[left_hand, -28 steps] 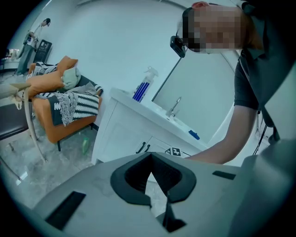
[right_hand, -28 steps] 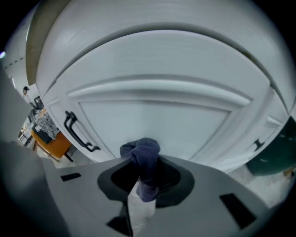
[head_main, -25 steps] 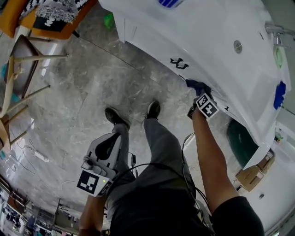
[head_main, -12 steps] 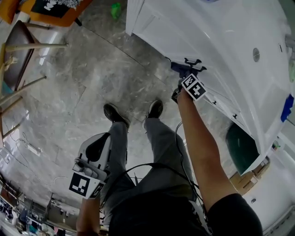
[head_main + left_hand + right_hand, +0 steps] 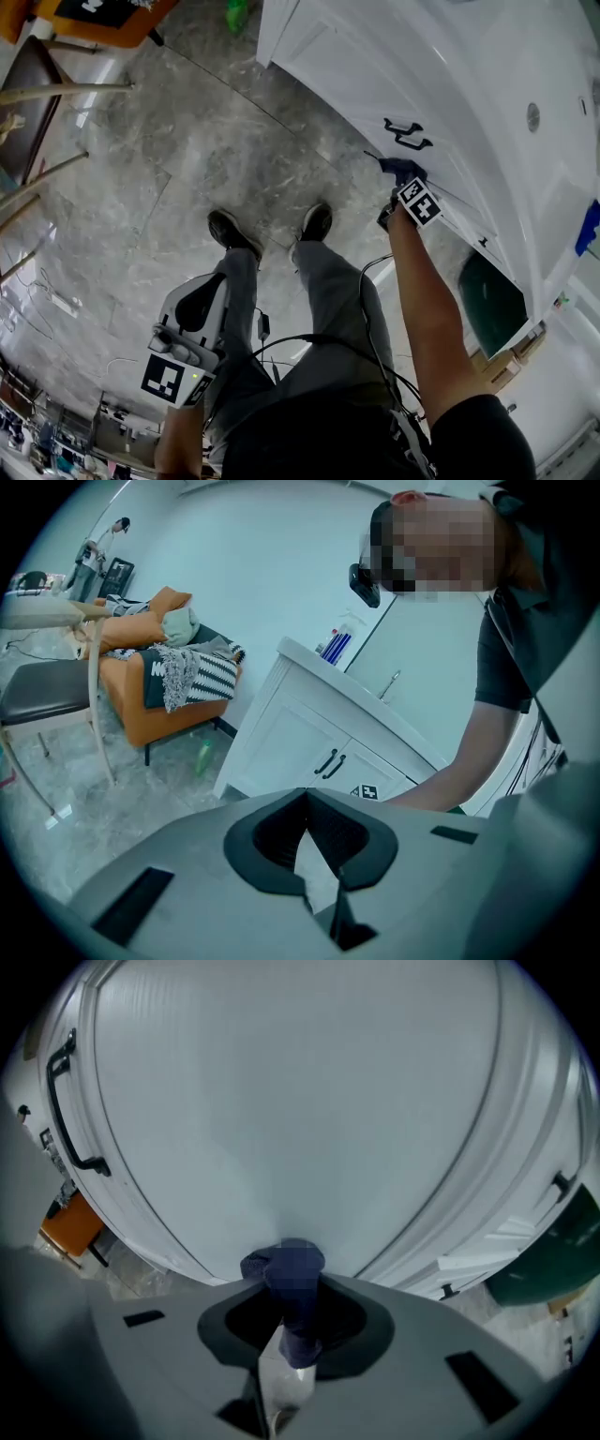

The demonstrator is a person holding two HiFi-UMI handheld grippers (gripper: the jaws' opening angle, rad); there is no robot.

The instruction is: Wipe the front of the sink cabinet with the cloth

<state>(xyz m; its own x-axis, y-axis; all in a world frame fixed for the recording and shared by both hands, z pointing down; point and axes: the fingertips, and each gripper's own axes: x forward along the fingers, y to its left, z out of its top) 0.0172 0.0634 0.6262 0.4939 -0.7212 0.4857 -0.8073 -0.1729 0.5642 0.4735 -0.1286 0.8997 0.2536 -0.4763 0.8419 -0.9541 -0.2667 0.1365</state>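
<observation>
The white sink cabinet (image 5: 337, 66) fills the upper right of the head view, with a pair of black door handles (image 5: 405, 134). My right gripper (image 5: 399, 176) is shut on a dark blue cloth (image 5: 401, 168), just below and right of those handles. In the right gripper view the cloth (image 5: 292, 1274) is bunched between the jaws and pressed flat on the white door panel (image 5: 281, 1101), with a black handle (image 5: 67, 1110) at far left. My left gripper (image 5: 208, 292) hangs low beside the person's left leg, jaws together and holding nothing; it faces the cabinet (image 5: 309, 752) from a distance.
The person's shoes (image 5: 314, 222) stand on the grey marble floor close to the cabinet. A dark green bin (image 5: 490, 298) and a cardboard box (image 5: 511, 353) sit at the cabinet's right. An orange sofa (image 5: 150, 682), a chair (image 5: 42, 691) and a green bottle (image 5: 236, 15) stand to the left.
The right gripper with the cloth has slid down and right along the door, away from the handles it was beside half a second ago. The left gripper has stayed put.
</observation>
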